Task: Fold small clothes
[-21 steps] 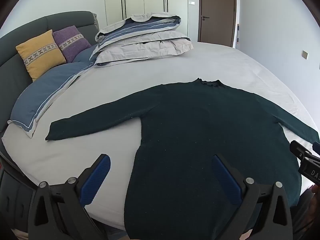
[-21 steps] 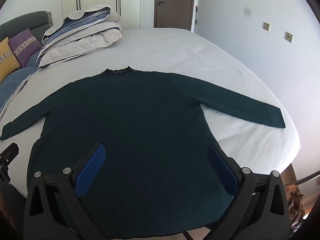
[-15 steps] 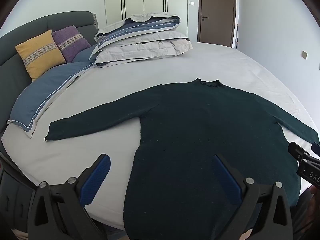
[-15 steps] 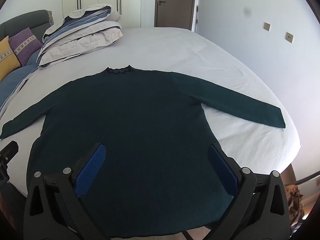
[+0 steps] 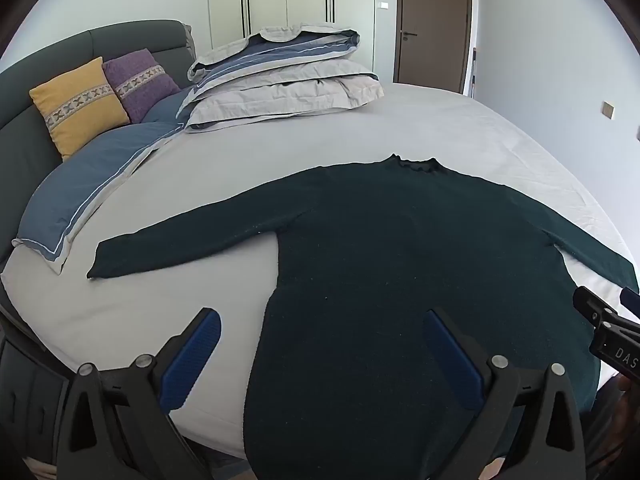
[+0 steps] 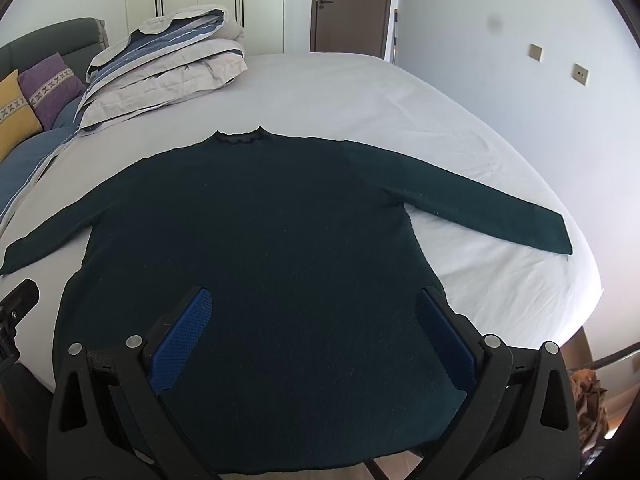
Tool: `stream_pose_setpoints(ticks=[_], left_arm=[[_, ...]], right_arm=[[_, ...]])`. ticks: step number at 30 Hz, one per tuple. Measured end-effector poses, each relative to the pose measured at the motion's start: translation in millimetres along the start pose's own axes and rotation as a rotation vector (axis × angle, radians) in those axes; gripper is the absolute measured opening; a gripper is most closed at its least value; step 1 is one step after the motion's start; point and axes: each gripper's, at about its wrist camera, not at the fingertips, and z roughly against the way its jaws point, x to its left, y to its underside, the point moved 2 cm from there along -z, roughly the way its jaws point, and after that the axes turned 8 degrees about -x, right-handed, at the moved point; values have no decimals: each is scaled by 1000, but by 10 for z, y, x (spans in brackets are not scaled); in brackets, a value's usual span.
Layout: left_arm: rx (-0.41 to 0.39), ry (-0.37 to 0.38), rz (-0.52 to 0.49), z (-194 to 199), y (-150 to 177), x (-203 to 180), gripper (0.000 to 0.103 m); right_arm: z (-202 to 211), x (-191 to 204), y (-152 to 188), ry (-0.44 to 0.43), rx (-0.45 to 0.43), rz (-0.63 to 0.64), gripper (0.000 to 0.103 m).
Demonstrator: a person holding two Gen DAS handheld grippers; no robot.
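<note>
Sweater (image 6: 256,264) lies flat on bed (image 6: 360,96), unfolded; left gripper (image 5: 320,356) and right gripper (image 6: 312,340) hover agape, empty; first fold pending, likely needing 1 sleeve (image 6: 480,208) pinched.

Home bedroom: bed (image 5: 280,152), wardrobe (image 5: 288,0), cushions (image 5: 80,104).

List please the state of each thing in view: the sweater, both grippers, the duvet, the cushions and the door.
Sweater: spread flat on the bed, sleeves out, unfolded.
Left gripper: open, empty.
Right gripper: open, empty.
Duvet: folded, stacked.
Cushions: leaning on the headboard.
Door: closed.
</note>
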Motion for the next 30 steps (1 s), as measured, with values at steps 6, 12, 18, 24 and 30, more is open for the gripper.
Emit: stream_pose_setpoints(ticks=[6,12,18,24,30], left_arm=[[-1,5,2,-52,-24,4,103],[0,6,2,-52,-19,5,103],[1,6,3,-53,-23,4,103],[3,7,3,-50,3,-13,103],[2,6,3,-48,11,-17,103]], right_arm=[[-29,10,21,-2,6,0,103],[-45,4,56,-3,9,-1,103],[-46,7,67,-1,11,-1,103],[-46,12,85,-2,16,-6,103],[-50,7,85,-3,16,-5,103]])
